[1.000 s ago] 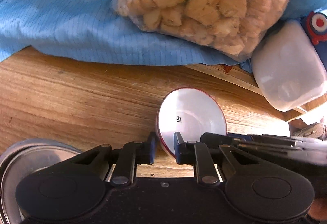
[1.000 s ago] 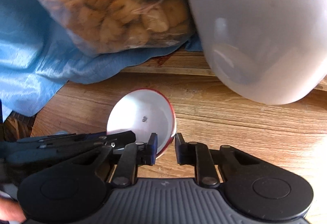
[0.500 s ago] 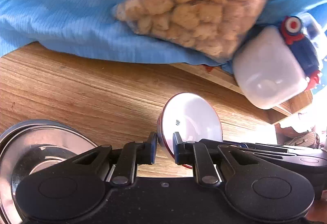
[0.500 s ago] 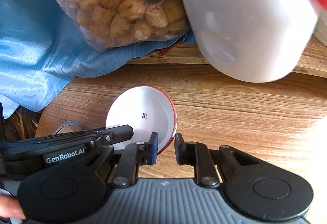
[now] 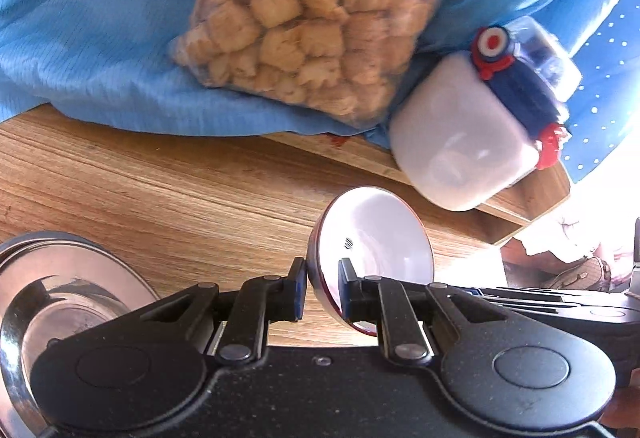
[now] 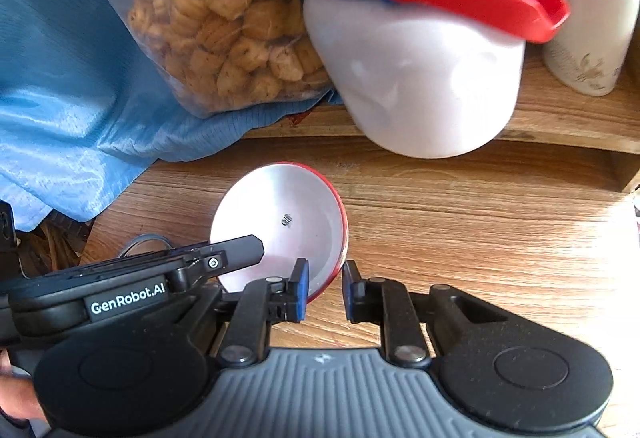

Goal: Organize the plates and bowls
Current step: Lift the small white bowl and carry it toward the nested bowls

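Note:
A small white bowl with a red outside [image 5: 372,238] is held tilted above the wooden table, also in the right wrist view [image 6: 280,226]. My left gripper [image 5: 322,294] is shut on its left rim. My right gripper [image 6: 324,290] is shut on its right rim. A stack of steel bowls and plates [image 5: 60,298] sits on the table at the lower left of the left wrist view; only a sliver of it [image 6: 144,242] shows behind the left gripper in the right wrist view.
A clear bag of biscuits [image 5: 312,22] lies on a blue cloth [image 5: 80,38] at the back. A white jug with blue lid and red handle [image 6: 424,50] stands on a raised wooden board [image 6: 560,118]. A white steel-rimmed flask [image 6: 592,18] is at far right.
Both grippers have drawn back and upward with the bowl; the bag and jug look smaller and farther, and more of the steel stack shows at lower left.

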The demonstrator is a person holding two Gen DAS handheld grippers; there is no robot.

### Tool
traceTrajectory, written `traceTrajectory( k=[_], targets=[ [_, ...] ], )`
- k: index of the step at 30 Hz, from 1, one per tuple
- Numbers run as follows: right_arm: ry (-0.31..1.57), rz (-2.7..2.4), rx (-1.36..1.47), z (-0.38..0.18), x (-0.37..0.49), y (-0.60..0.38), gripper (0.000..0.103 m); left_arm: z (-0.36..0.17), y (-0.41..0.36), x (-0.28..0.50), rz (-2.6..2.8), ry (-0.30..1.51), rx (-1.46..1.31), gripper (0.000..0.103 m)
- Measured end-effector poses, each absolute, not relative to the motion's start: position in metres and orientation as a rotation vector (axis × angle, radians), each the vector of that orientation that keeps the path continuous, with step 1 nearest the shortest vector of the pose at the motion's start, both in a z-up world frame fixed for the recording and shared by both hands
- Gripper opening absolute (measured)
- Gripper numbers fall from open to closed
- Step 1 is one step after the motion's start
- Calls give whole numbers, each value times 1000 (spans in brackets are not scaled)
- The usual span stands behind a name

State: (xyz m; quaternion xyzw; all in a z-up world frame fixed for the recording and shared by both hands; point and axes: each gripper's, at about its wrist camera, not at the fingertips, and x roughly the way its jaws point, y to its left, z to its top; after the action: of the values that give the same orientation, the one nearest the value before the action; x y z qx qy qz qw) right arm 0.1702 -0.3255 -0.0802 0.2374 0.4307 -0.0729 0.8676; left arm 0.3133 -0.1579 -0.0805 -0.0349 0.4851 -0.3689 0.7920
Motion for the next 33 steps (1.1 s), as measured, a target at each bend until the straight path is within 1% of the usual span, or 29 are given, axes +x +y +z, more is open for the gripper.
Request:
traceTrajectory(
  k=[11, 33],
  targets=[
    [889, -111, 517, -69, 138, -342, 20, -61, -166, 277, -772, 987, -70, 17],
    [925, 19, 456, -62, 89, -348, 20, -50, -160, 213, -698, 994, -101, 17]
  ],
)
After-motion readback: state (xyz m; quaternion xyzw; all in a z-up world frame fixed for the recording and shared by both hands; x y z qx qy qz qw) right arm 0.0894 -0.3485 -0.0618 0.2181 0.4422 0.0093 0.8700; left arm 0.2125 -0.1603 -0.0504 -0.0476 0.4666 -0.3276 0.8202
